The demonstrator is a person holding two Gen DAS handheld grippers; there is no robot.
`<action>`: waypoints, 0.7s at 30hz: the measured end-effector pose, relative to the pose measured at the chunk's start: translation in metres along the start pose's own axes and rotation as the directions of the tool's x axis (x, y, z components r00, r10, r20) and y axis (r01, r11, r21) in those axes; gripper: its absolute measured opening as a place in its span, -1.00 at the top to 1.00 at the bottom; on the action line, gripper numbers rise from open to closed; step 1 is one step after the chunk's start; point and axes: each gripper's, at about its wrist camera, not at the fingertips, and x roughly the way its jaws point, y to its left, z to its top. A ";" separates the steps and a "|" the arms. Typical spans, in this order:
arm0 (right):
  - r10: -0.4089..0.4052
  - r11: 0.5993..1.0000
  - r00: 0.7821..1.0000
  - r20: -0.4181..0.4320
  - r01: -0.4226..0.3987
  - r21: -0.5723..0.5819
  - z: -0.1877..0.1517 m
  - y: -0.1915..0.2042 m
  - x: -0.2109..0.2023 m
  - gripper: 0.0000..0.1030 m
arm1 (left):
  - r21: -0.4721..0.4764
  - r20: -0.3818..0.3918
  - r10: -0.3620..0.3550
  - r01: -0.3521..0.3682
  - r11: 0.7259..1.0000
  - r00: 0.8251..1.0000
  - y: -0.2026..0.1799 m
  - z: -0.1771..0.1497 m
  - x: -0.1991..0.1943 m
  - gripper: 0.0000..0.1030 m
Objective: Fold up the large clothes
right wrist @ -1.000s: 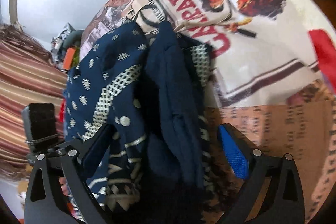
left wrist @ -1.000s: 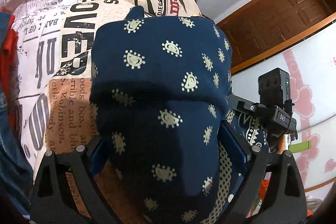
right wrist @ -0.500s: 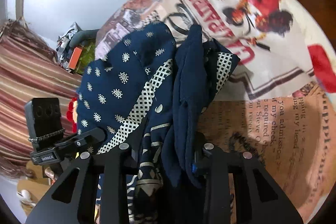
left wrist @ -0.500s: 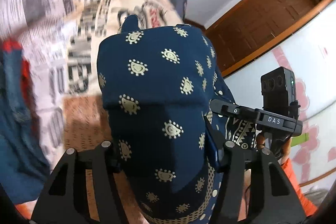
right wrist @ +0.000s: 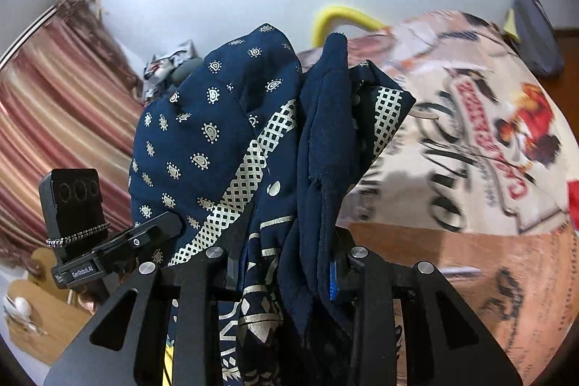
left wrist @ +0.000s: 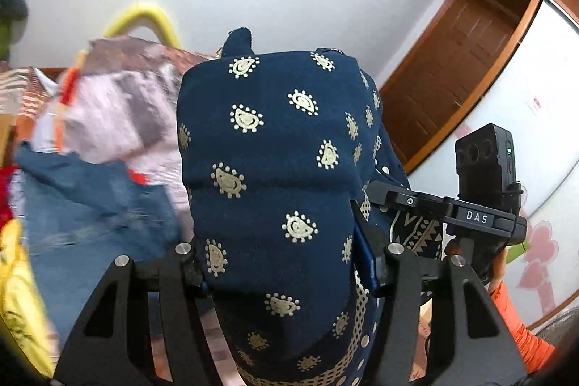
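I have the navy paisley garment (left wrist: 275,169) clenched in both tongs, and it hangs in the air above the printed bedspread (right wrist: 470,169), not resting on it. My left gripper (left wrist: 286,266) grasps a thick bunch of the cloth, which bulges up and over the fingers toward the far wall. My right gripper (right wrist: 286,274) is clamped tighter on a narrower gather, where the checked border and a plain dark fold come together.

What matters for the next move is how the two holds lie to each other. In the left view the right tool sits just to the right, near and at about the same height, with the cloth running between them. So the held edge is short and bunched, and I judge the garment's long axis drops straight down below both hands, out of view. Neither hand is nearer; both already hold it. To fold it I would likely need to draw my hands apart sideways so the top edge spreads over the bed.
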 end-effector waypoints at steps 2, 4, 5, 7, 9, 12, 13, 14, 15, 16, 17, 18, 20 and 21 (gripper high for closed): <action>0.014 1.000 1.000 -0.003 -0.014 -0.009 -0.003 0.020 0.016 0.45 | -0.016 0.015 0.021 -0.021 1.000 1.000 0.022 0.002 -0.020 -0.14; 0.026 1.000 1.000 -0.009 -0.026 -0.012 -0.004 0.036 0.034 0.45 | -0.031 0.019 0.043 -0.042 0.999 0.999 0.042 0.004 -0.034 -0.14; 0.030 0.999 0.999 -0.013 -0.030 -0.013 -0.005 0.045 0.045 0.45 | -0.037 0.018 0.055 -0.054 0.998 0.998 0.052 0.003 -0.037 -0.14; 0.039 0.999 0.999 -0.031 -0.040 -0.013 -0.007 0.055 0.067 0.45 | -0.049 0.012 0.085 -0.084 0.995 0.996 0.076 0.003 -0.044 -0.14; 0.054 0.999 0.997 -0.055 -0.054 0.004 -0.008 0.060 0.093 0.45 | -0.062 0.001 0.108 -0.108 0.992 0.994 0.098 0.002 -0.046 -0.14; 0.068 0.997 0.993 -0.099 -0.065 0.036 -0.012 0.061 0.130 0.45 | -0.093 -0.029 0.139 -0.141 0.986 0.990 0.134 0.000 -0.038 -0.14; 0.066 0.997 0.991 -0.117 -0.061 0.046 -0.014 0.059 0.146 0.45 | -0.105 -0.043 0.148 -0.152 0.983 0.988 0.148 -0.001 -0.031 -0.14; 0.061 0.997 0.990 -0.129 -0.055 0.051 -0.015 0.057 0.157 0.45 | -0.117 -0.058 0.157 -0.163 0.980 0.986 0.162 -0.004 -0.023 -0.14; 0.052 0.998 0.988 -0.143 -0.045 0.053 -0.016 0.055 0.167 0.45 | -0.125 -0.069 0.161 -0.169 0.978 0.984 0.172 -0.007 -0.019 -0.14; 0.042 0.998 0.987 -0.158 -0.033 0.054 -0.017 0.051 0.179 0.45 | -0.138 -0.083 0.166 -0.176 0.975 0.983 0.183 -0.010 -0.012 -0.14; 0.031 0.998 0.985 -0.171 -0.021 0.057 -0.019 0.048 0.189 0.45 | -0.157 -0.100 0.168 -0.182 0.971 0.981 0.197 -0.015 -0.003 -0.14; 0.015 0.998 0.982 -0.189 -0.005 0.056 -0.020 0.045 0.200 0.45 | -0.180 -0.119 0.166 -0.186 0.966 0.979 0.213 -0.021 0.004 -0.15; -0.005 0.998 0.978 -0.209 0.018 0.062 -0.021 0.035 0.217 0.45 | -0.247 -0.142 0.165 -0.197 0.949 0.976 0.240 -0.028 0.020 -0.19; -0.004 0.998 0.977 -0.212 0.018 0.062 -0.020 0.031 0.223 0.45 | -0.280 -0.133 0.154 -0.186 0.942 0.979 0.250 -0.031 0.024 -0.23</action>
